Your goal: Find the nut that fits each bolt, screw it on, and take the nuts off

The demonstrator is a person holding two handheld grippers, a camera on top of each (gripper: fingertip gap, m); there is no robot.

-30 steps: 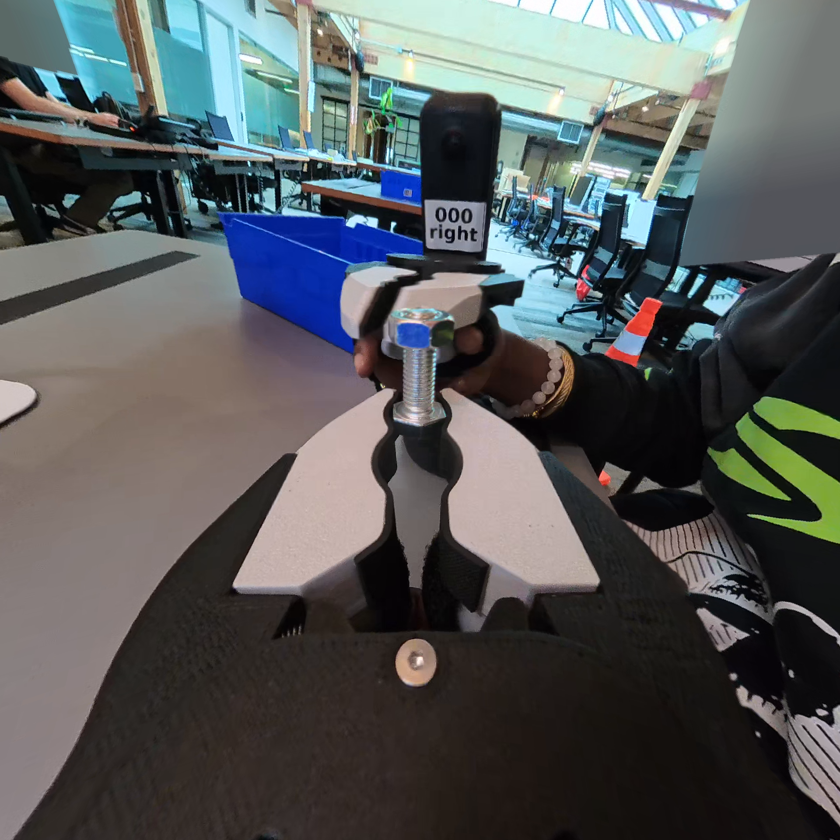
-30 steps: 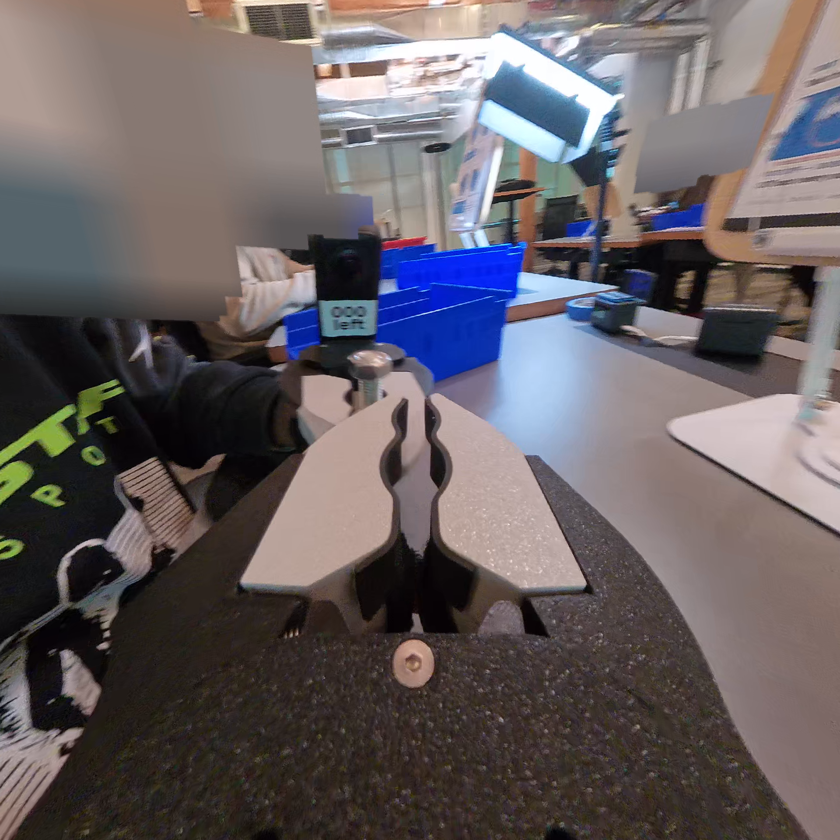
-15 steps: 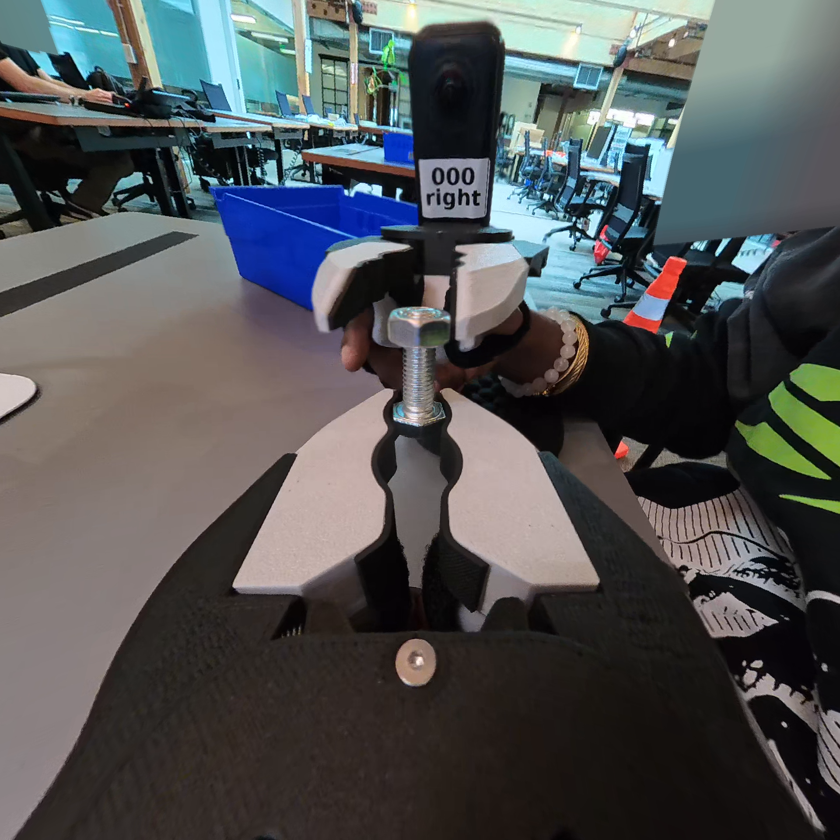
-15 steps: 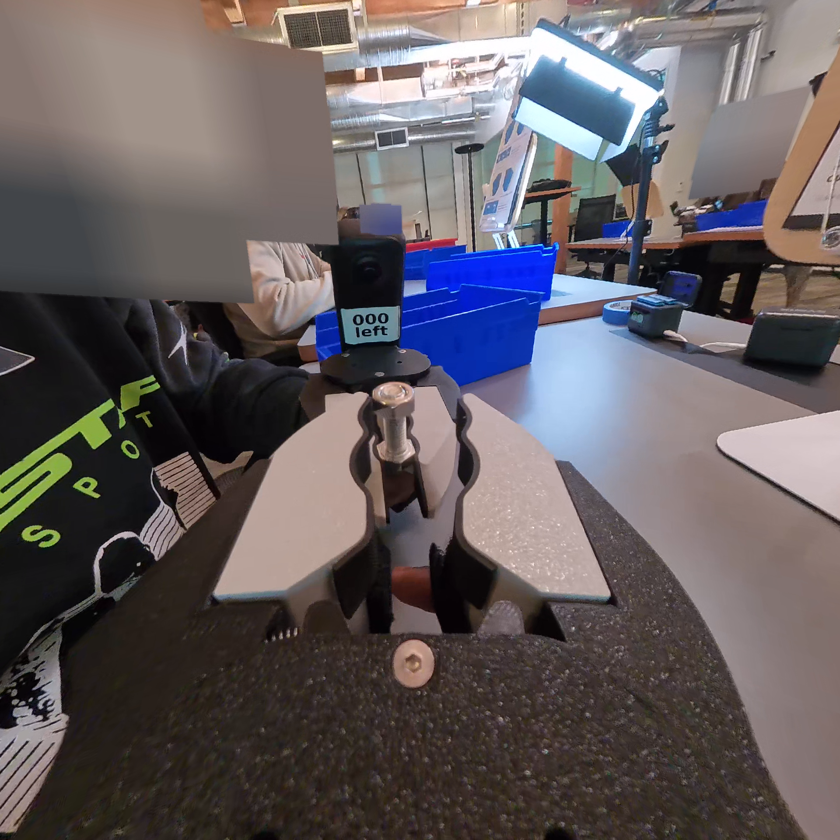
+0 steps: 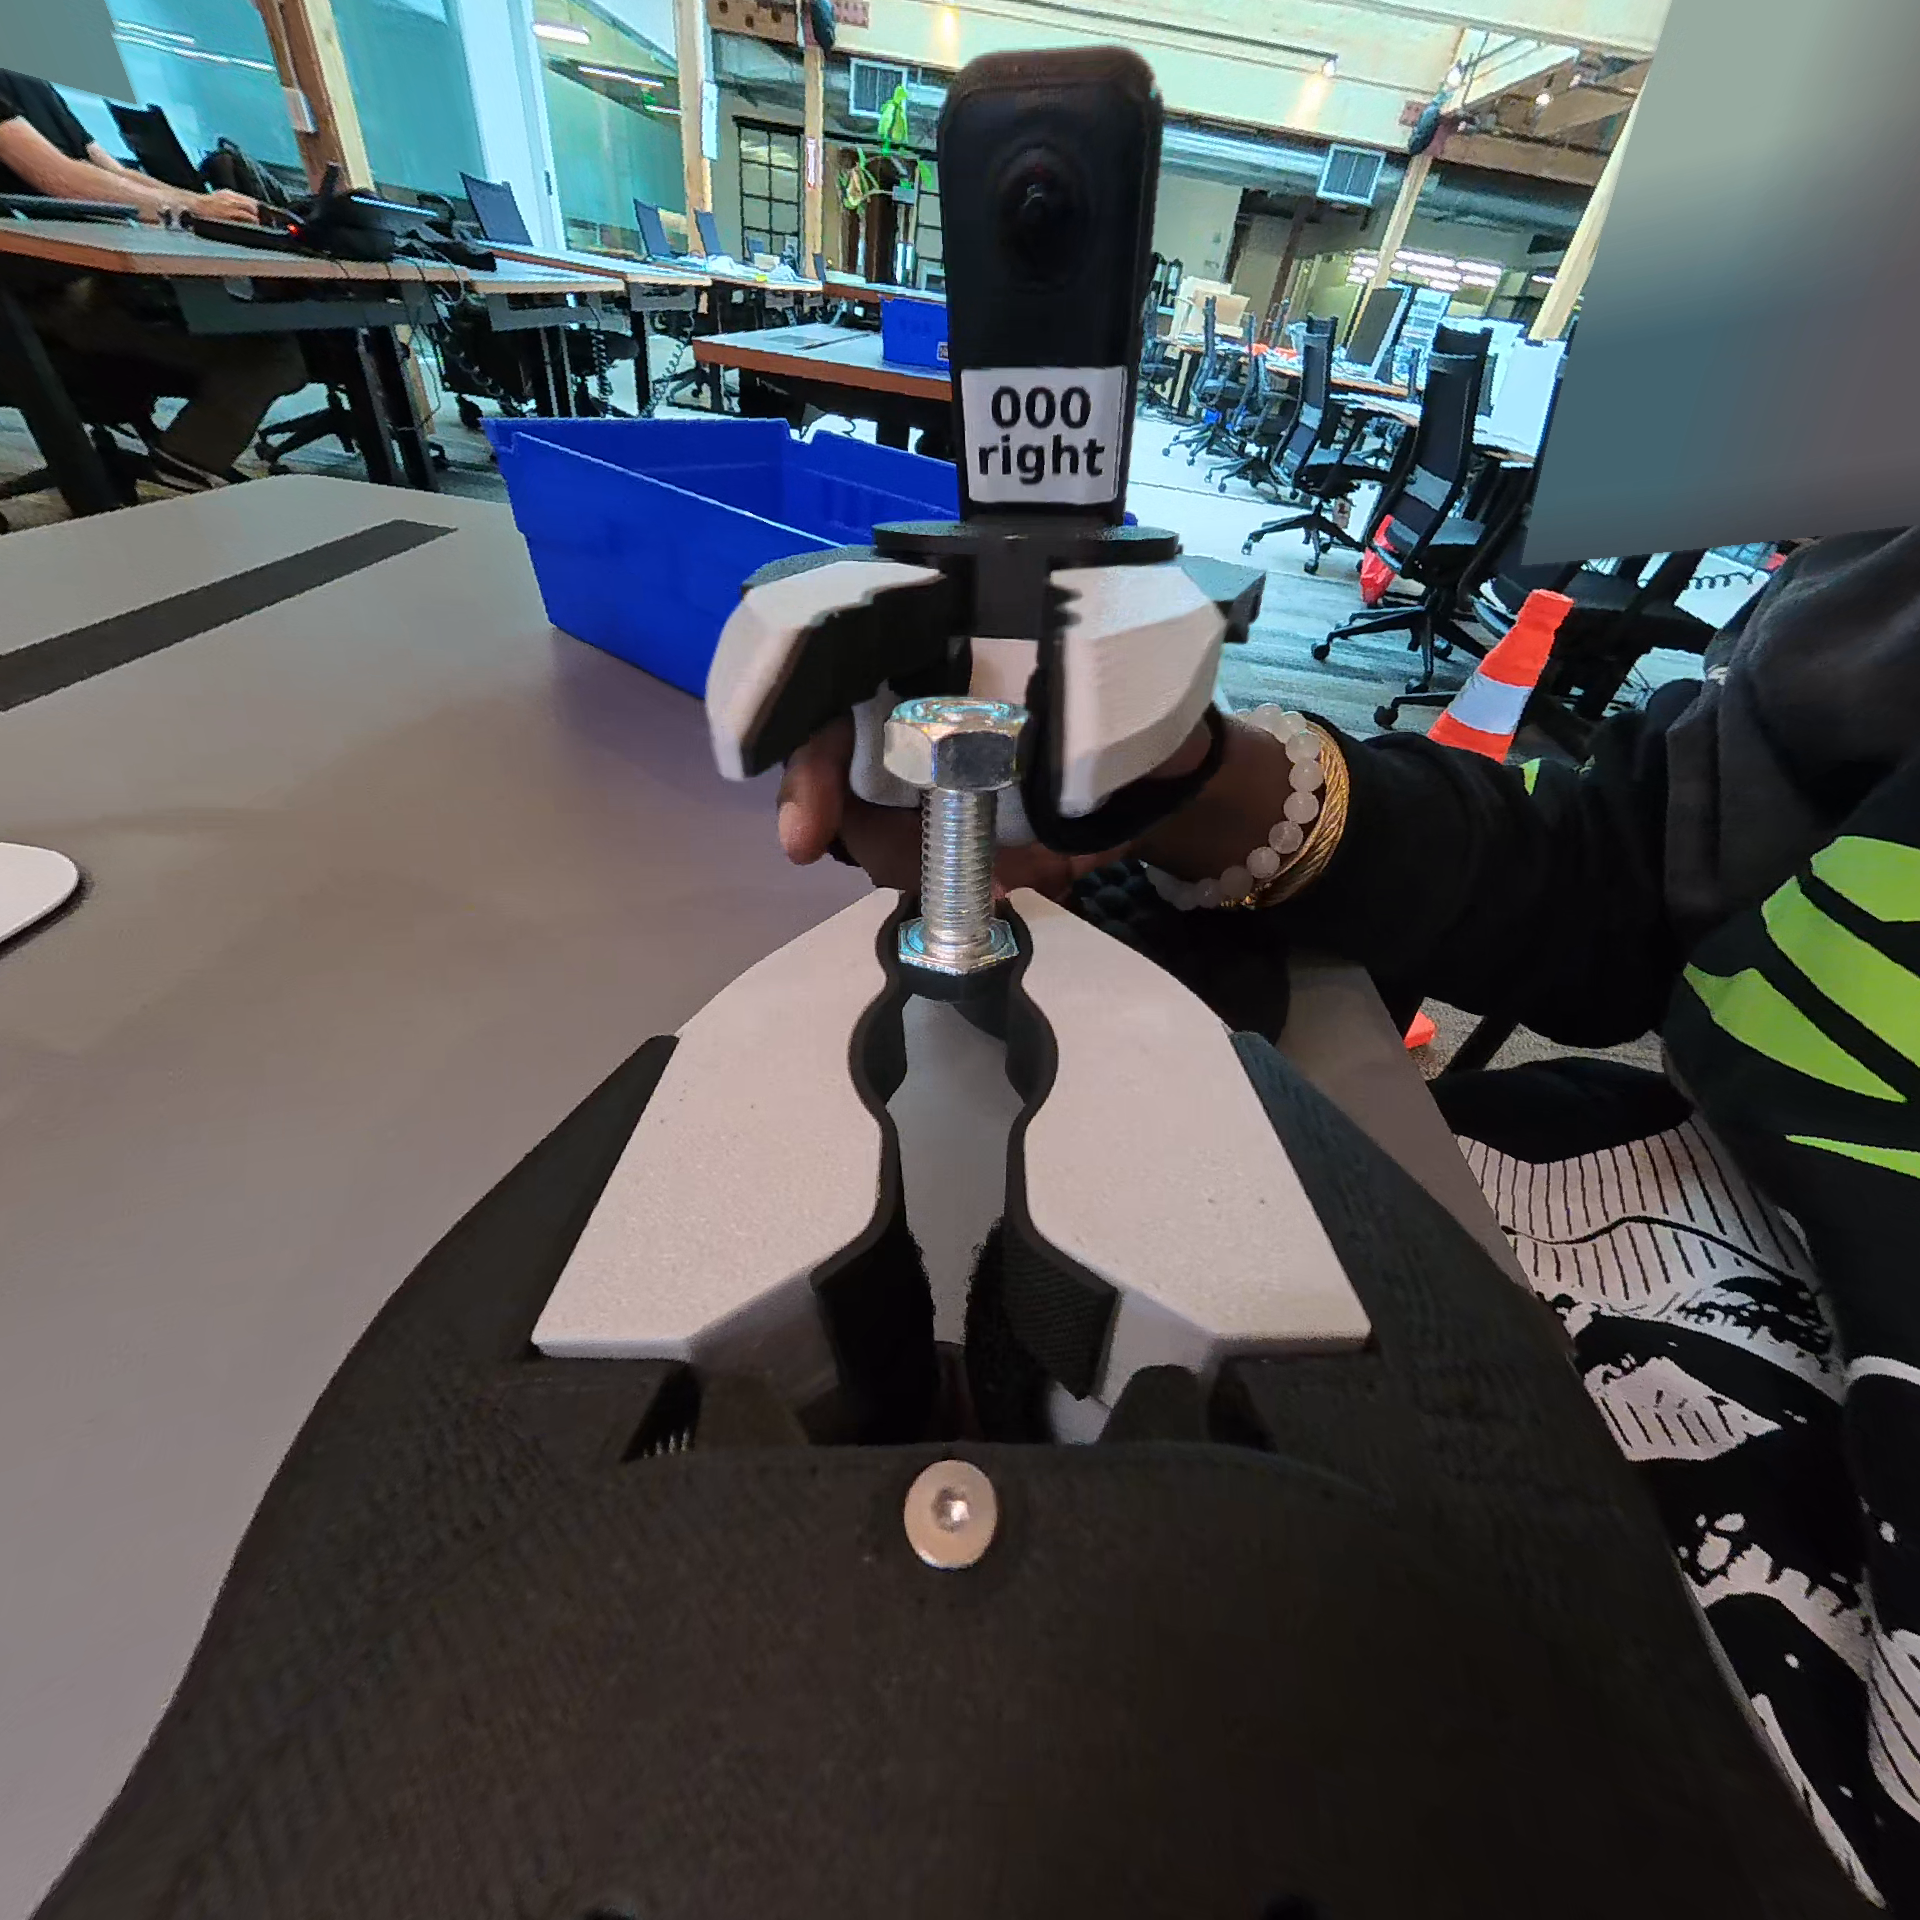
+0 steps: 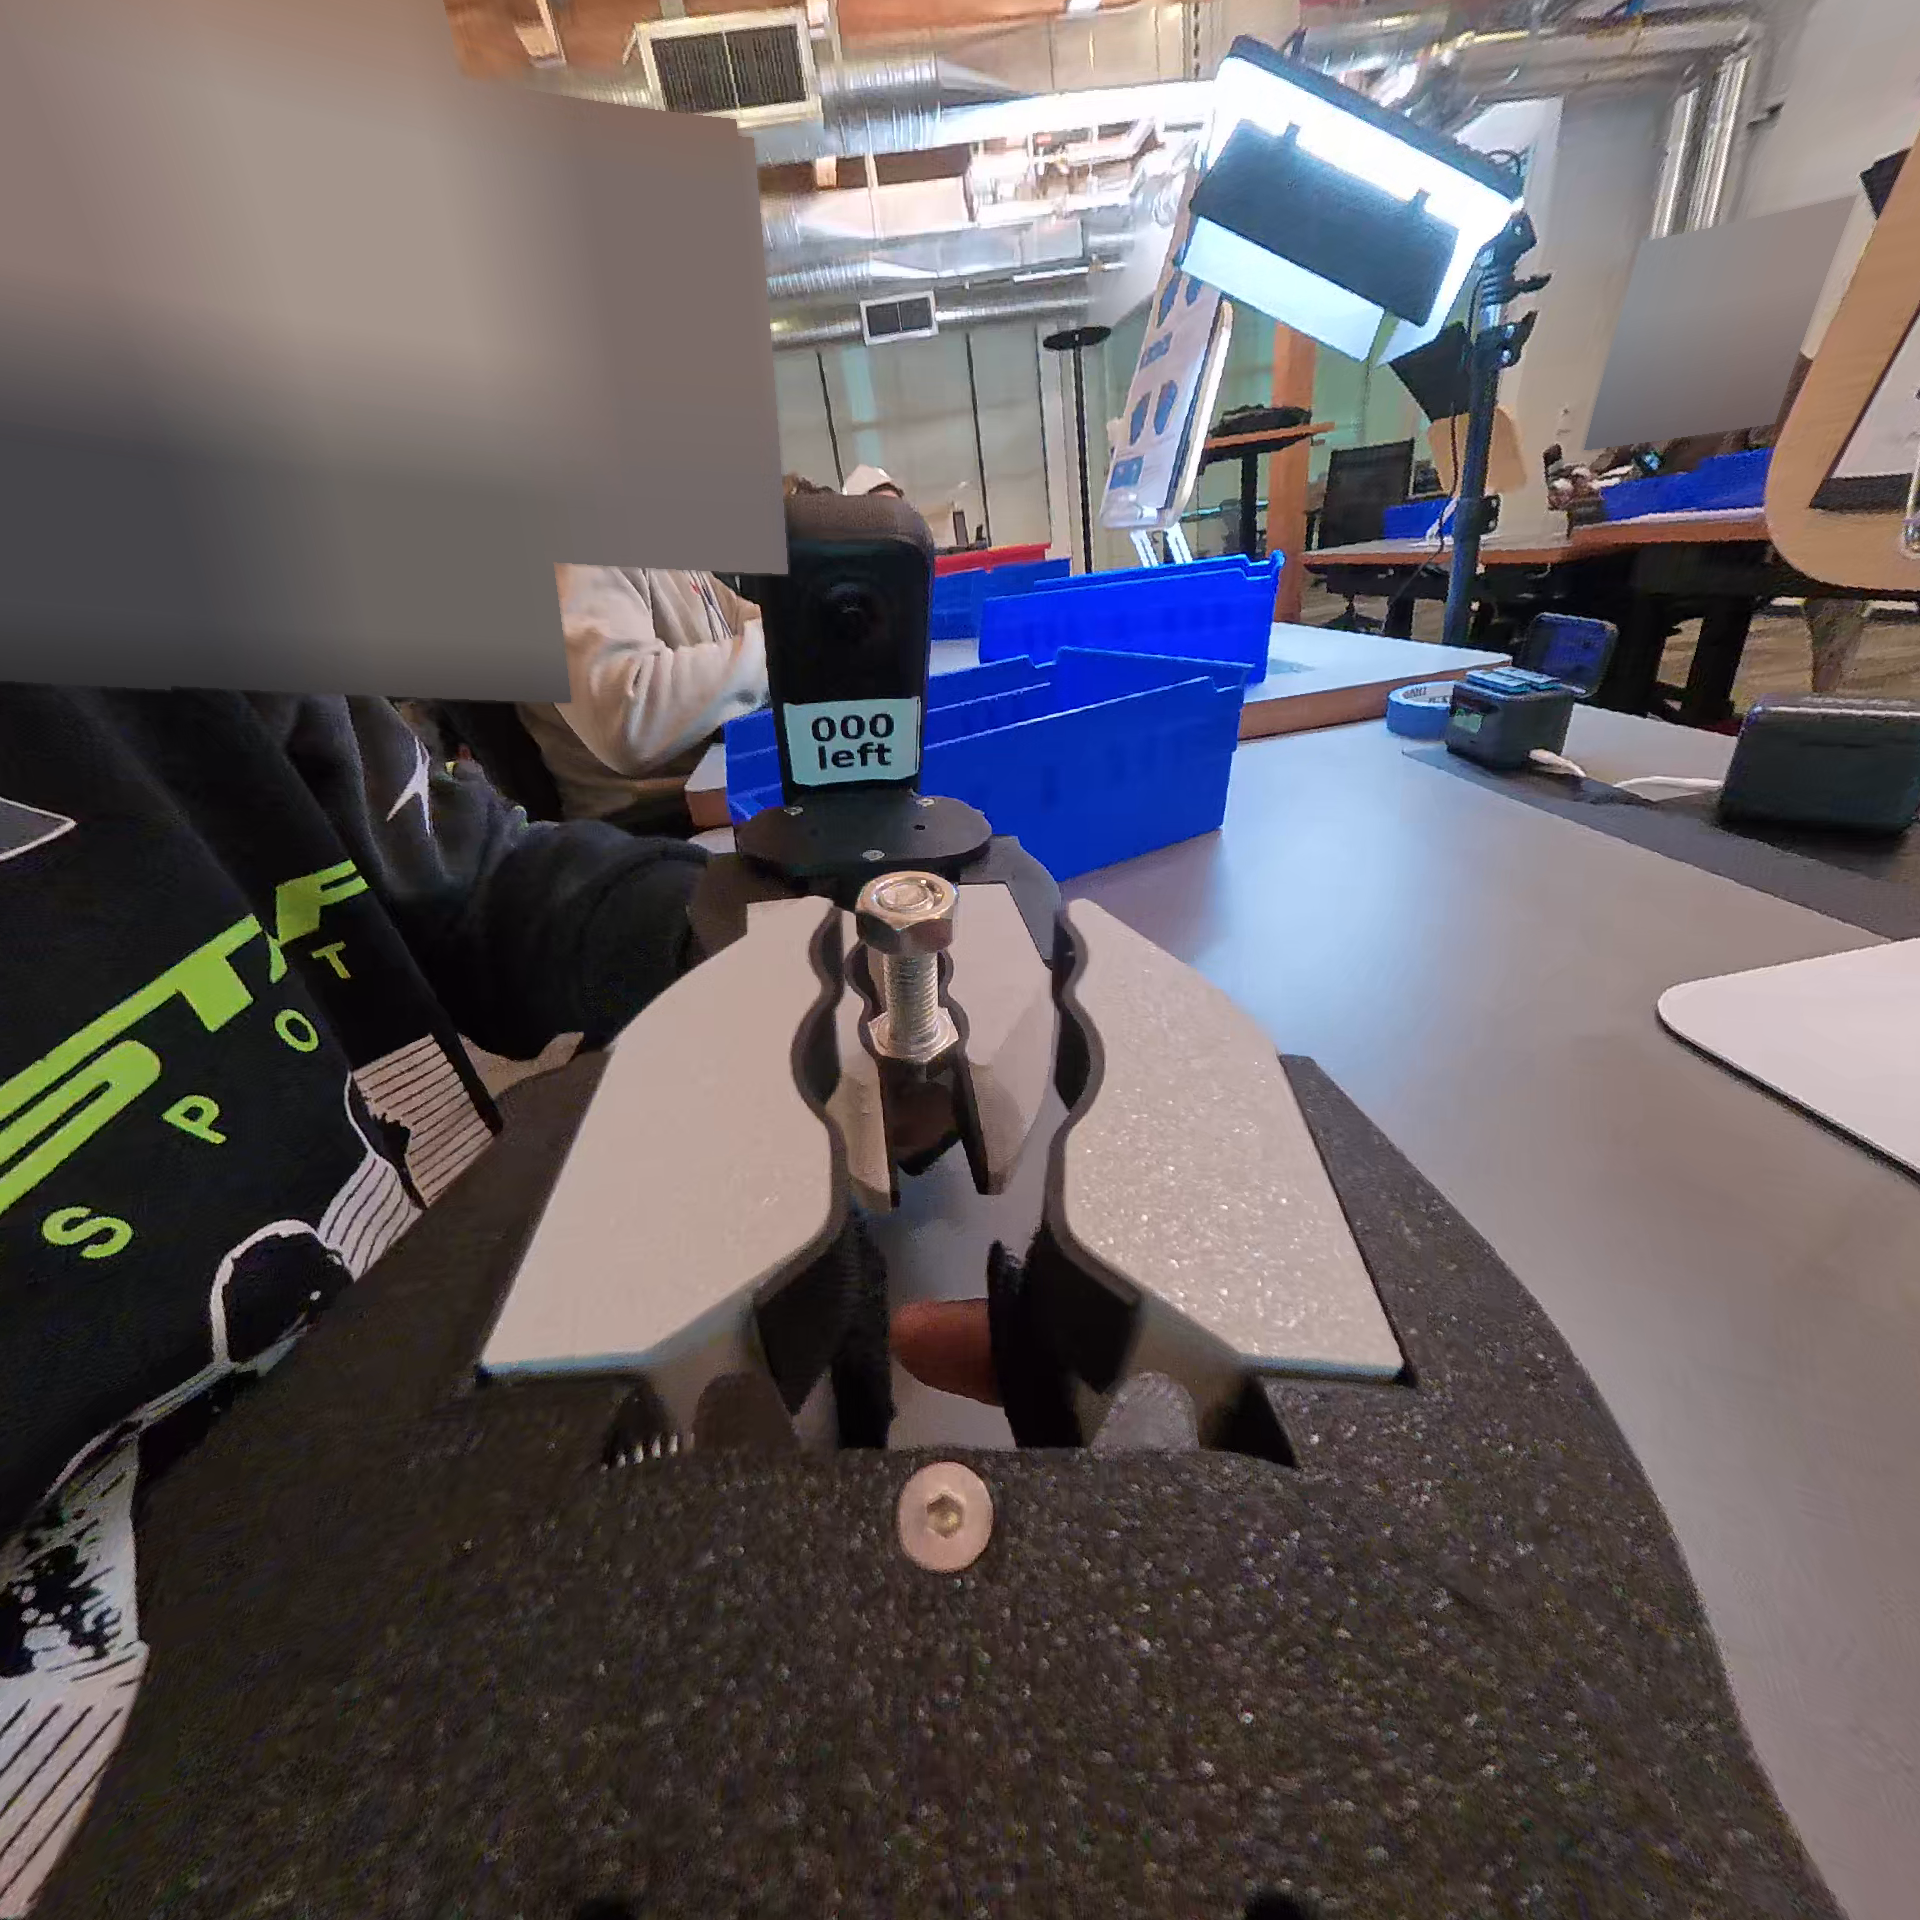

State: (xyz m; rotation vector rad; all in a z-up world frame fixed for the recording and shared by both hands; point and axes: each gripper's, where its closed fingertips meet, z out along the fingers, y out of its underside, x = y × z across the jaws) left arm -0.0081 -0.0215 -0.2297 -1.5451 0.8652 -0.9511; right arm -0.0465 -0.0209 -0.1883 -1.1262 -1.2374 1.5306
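A silver bolt [image 5: 956,831] stands upright with its hex head on top and a silver nut [image 5: 956,940] threaded low on its shank. My left gripper [image 5: 956,951] is shut on the nut at its fingertip notch and holds the bolt above the grey table [image 5: 312,883]. My right gripper [image 5: 966,686] faces it from just behind the bolt head, with its jaws open and empty. In the right wrist view the right gripper [image 6: 945,935] stands open on both sides of the bolt [image 6: 909,977], not touching it. The left gripper [image 6: 920,1049] holds the nut [image 6: 914,1034] there.
A blue bin [image 5: 665,540] stands on the table behind the grippers. In the right wrist view there are more blue bins [image 6: 1091,748], a white pad [image 6: 1818,1039], a dark case [image 6: 1818,764] and a blue tape roll [image 6: 1418,712]. The person's torso is close at the table edge. My right fingertips sit around 5 centimeters from my left ones.
My right gripper was nearly shut at the bolt head; it has opened wide and now straddles the bolt. My left gripper keeps hold of the nut with the bolt upright.
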